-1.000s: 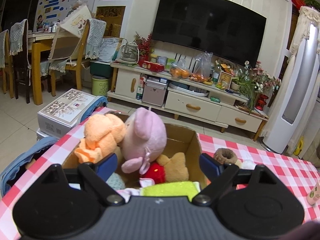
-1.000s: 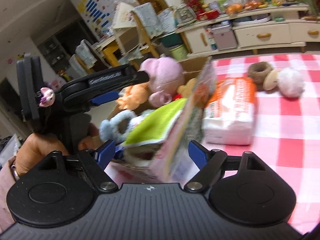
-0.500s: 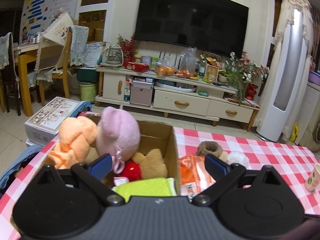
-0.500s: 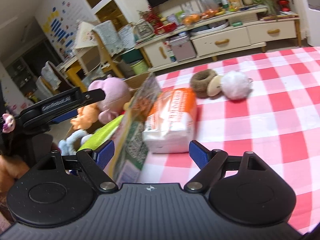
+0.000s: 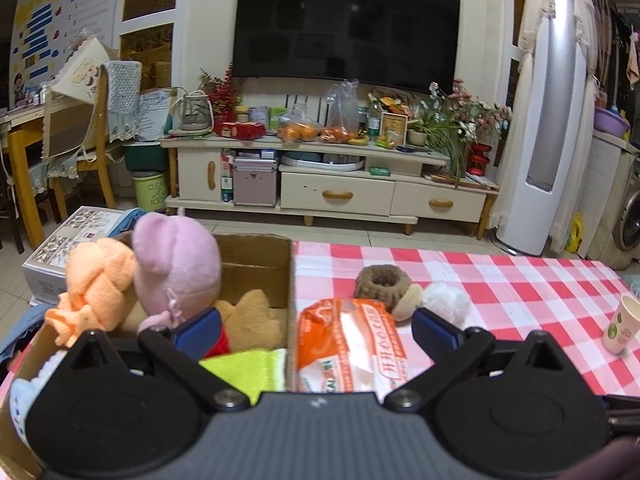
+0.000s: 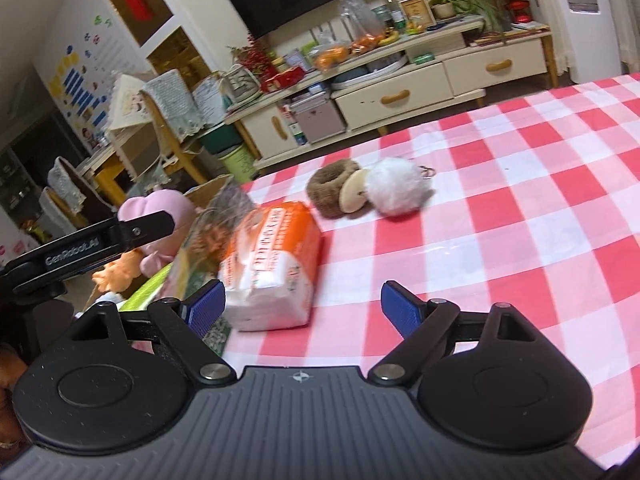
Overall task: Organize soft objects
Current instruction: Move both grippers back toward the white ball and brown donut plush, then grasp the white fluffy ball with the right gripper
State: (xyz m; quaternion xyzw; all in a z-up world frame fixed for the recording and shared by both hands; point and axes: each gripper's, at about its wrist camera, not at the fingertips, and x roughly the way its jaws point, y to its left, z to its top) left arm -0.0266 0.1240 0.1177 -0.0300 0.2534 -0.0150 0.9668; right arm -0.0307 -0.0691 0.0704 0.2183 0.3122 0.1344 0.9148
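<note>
table: red and white checked cloth (image 6: 500,208), most of the soft stuff sits toward its left end

box: cardboard box (image 5: 256,264) at the table's left edge, already stuffed. Pink plush (image 5: 176,268) and orange plush (image 5: 100,284) poke up over the rim, a tan plush (image 5: 252,316) sits lower down inside, and there's a bright green cloth (image 5: 248,368) at the near side

tissue pack: orange and white pack (image 6: 276,264) lying flat on the cloth just outside the box's right wall, nothing gripping it

small fluffy things: brown furry ring (image 6: 332,188), a tan disc (image 6: 352,192) leaning on it, and a white pompom (image 6: 396,192) with a little metal ring, all bunched up touching each other, a bit beyond the tissue pack

left tongs (image 5: 316,328): jaws have just been opening and are now spread wide, holding nothing. Left blue pad hangs over the box by the pink plush, right pad is out over the table near the pompom. The tissue pack shows in the gap between them, but the pads aren't touching it

right tongs (image 6: 302,308): also wide open, empty. Left pad is right next to the near corner of the tissue pack, can't tell if it actually touches; right pad is over bare cloth

other bits: paper cup (image 5: 620,328) at the far right of the table. From the right camera the left tongs' black arm shows up at the left, above the plushies
</note>
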